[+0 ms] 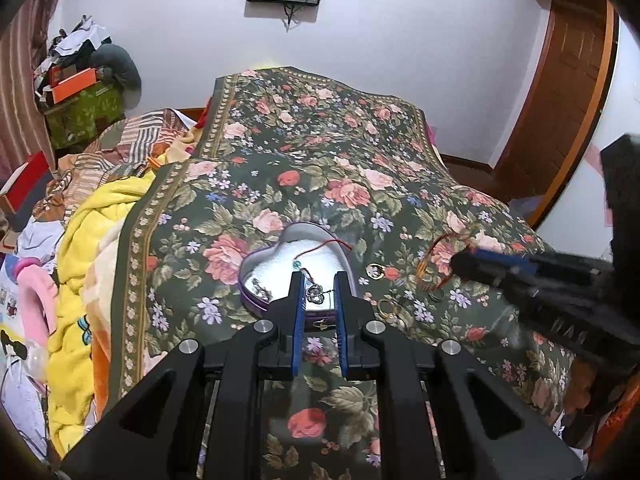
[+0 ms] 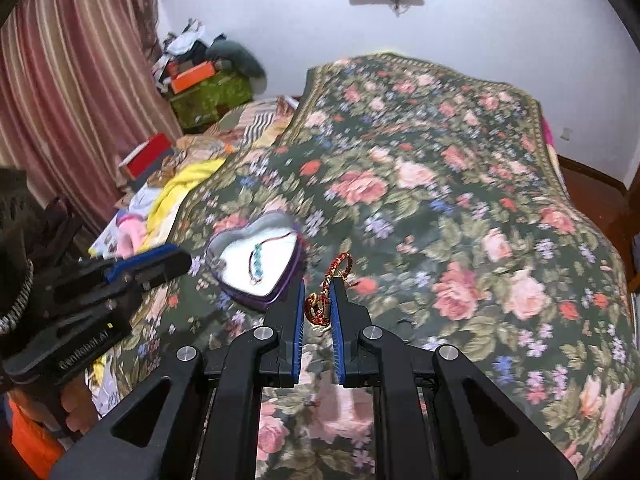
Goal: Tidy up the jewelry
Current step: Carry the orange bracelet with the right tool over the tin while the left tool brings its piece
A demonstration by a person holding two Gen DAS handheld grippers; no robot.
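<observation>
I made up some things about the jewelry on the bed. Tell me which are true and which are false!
1. The heart-shaped tin is open. True.
2. The right tool holds a red and gold braided bracelet. True.
3. The tin is empty. False: a beaded bracelet lies inside.
4. All jewelry is put away. False: rings lie on the floral bedspread.
5. The left tool hovers over the tin. True.

bed [image 1: 320, 152]: floral cover | heart tin [image 1: 256, 264] near the front | loose rings [image 1: 390, 308] and gold bangles [image 1: 430, 268] just right of it | yellow blanket [image 1: 92, 240] on left side
</observation>
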